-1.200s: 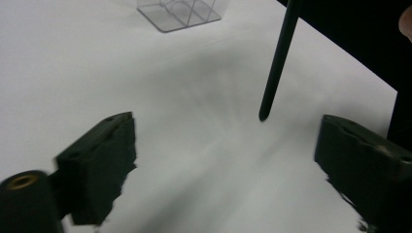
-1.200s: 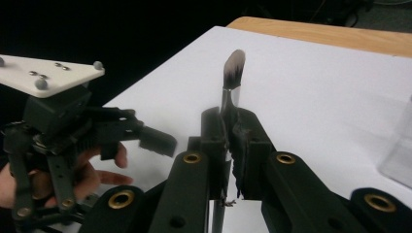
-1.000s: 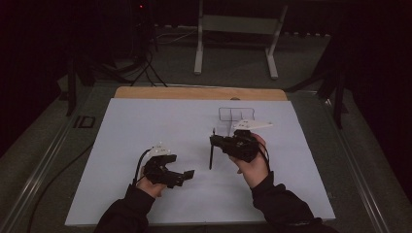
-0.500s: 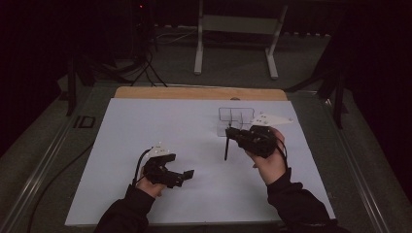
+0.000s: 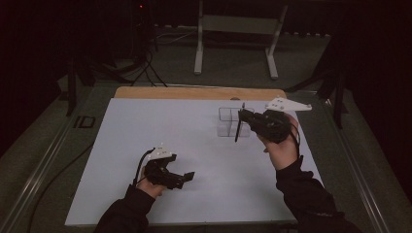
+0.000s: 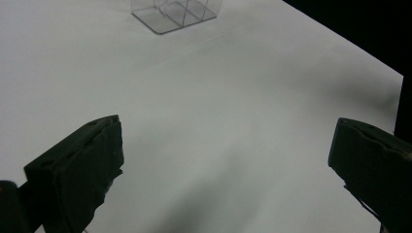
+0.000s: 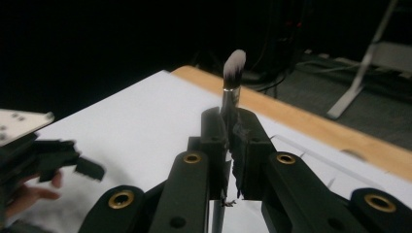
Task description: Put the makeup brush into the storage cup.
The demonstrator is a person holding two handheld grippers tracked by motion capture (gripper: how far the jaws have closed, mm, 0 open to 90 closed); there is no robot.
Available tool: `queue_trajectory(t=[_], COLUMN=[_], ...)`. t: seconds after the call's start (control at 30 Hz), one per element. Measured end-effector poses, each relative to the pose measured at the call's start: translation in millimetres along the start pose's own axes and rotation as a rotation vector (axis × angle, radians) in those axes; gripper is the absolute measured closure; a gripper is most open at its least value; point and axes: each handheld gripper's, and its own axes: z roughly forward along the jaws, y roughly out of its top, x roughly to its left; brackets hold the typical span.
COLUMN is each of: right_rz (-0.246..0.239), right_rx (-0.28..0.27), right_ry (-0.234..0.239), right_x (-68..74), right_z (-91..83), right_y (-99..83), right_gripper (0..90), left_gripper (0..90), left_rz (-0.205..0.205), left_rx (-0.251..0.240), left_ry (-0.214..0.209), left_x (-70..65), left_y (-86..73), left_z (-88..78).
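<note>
Brush (image 7: 232, 80) clamped upright in right claw (image 5: 241, 121), bristles up, handle hanging just before clear divided box (image 5: 232, 121) (left claw (image 5: 180, 178) gapes wide, well apart).

A slim makeup brush (image 7: 232, 80) with a dark handle and white-tipped bristles stands upright. It hangs above the clear divided organizer (image 5: 228, 121), near the table's far right edge.
</note>
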Motion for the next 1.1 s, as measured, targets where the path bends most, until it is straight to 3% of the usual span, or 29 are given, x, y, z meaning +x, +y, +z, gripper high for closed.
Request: queue_trajectory(t=[0.6, 1.1], right_rz=[-0.067, -0.051], right_rx=[-0.090, -0.123], right_ry=[-0.105, -0.151], right_x=[-23.5, -47.2], right_z=[3.7, 21.4], right_y=[23.9, 43.4], right_gripper=[84.1, 84.1], left_gripper=[0.8, 0.8], left_rz=[0.021, 0.022], left_rx=[0.003, 0.004], left_ry=[0.004, 0.004], left_x=[-0.9, -1.4], left_y=[-0.1, 0.2], left_z=[0.1, -0.9])
